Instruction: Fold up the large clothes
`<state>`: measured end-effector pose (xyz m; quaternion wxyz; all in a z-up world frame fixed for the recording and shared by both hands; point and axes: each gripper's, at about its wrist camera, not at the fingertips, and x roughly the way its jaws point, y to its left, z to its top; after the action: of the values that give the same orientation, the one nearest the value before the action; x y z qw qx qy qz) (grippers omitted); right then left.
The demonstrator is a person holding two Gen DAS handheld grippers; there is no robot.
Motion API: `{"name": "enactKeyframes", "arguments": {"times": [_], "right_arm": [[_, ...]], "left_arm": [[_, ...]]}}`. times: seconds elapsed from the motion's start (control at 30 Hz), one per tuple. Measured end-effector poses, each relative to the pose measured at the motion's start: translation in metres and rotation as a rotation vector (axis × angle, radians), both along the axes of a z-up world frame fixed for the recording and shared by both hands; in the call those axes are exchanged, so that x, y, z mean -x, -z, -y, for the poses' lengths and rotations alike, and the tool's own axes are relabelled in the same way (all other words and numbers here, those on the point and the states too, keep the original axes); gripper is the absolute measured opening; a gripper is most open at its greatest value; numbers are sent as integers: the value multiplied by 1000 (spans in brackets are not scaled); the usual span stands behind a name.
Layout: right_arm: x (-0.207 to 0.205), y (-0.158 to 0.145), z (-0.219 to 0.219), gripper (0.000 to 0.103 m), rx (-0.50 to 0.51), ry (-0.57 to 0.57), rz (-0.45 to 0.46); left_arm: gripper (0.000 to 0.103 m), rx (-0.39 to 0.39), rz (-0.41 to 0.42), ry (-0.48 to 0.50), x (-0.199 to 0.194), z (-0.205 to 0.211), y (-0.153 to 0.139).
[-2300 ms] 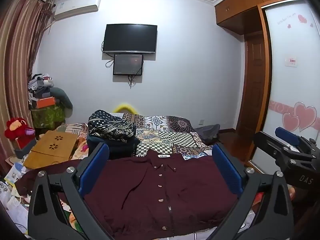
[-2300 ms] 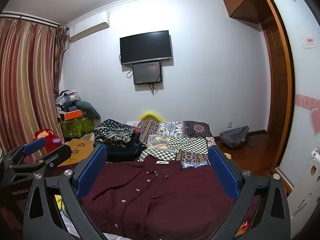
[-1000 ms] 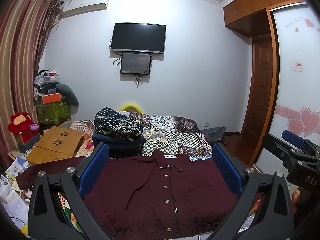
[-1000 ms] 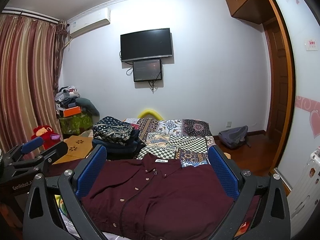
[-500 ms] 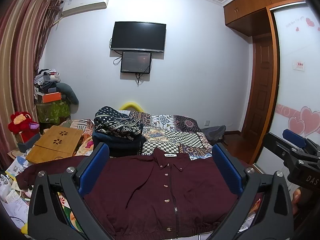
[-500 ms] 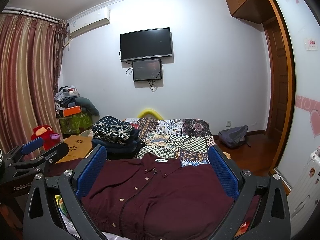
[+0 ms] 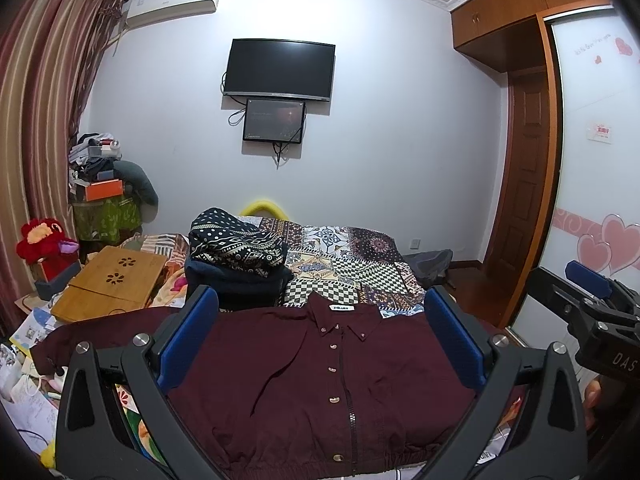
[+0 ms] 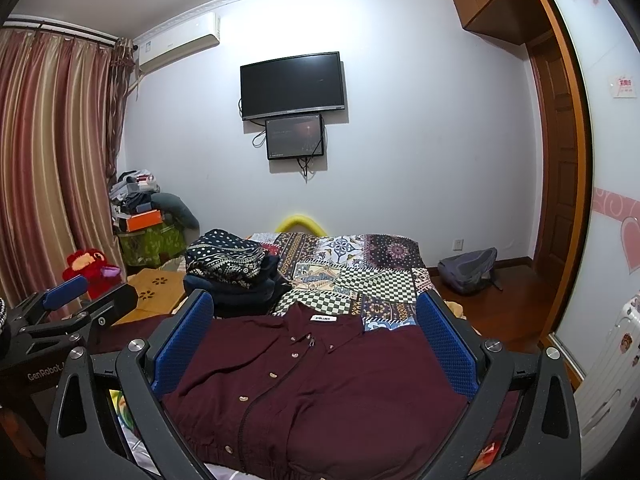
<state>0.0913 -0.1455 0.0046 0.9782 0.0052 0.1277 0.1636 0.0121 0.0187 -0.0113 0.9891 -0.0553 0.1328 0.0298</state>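
The dark red shirt (image 7: 320,380) lies flat and face up on the bed (image 7: 344,256), buttoned, with its collar toward the far wall and its elastic hem at the near edge; one sleeve (image 7: 104,332) stretches out to the left, over the clutter at the side of the bed. Both tools hang above the near part of the garment, and both are released: the left tool (image 7: 320,344) has its blue pads wide apart with nothing between them, and the same is true for the right tool (image 8: 316,344). No fold seems to be made yet, so I judge that the step in hand is to choose the first grasp. To do it well, each tool should go down to one side of the shirt and take only a thin pinch of cloth (a shoulder point and the hem corner on the same side would give a straight fold line). The long left sleeve probably should be brought in across the chest first, otherwise it may drag things from the side. The fabric looks thin and soft, so it can wrinkle or slide on the patterned cover; a slow lift is safer. The folded pile (image 8: 228,264) behind the shirt stands near the collar, so the move should stay clear of it.
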Motion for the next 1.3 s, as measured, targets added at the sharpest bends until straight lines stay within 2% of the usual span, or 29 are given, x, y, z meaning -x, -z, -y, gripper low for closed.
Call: {"name": "enactKeyframes", "arguments": {"times": [0.4, 0.8, 0.97, 1.1, 1.3], "right_arm": [[-6, 3, -1, 101, 0, 4, -20], [-30, 12, -10, 101, 28, 1, -77], [-46, 19, -16, 101, 47, 5, -115], [-61, 24, -22, 101, 60, 5, -146], [-90, 34, -33, 101, 78, 0, -205]], "left_arm": [[103, 7, -18, 1, -9, 0, 5], [103, 32, -44, -10, -34, -17, 11], [103, 38, -47, -24, -53, -40, 13], [103, 41, -51, -87, -69, -68, 15], [103, 74, -122, -185, -97, -130, 32]]}}
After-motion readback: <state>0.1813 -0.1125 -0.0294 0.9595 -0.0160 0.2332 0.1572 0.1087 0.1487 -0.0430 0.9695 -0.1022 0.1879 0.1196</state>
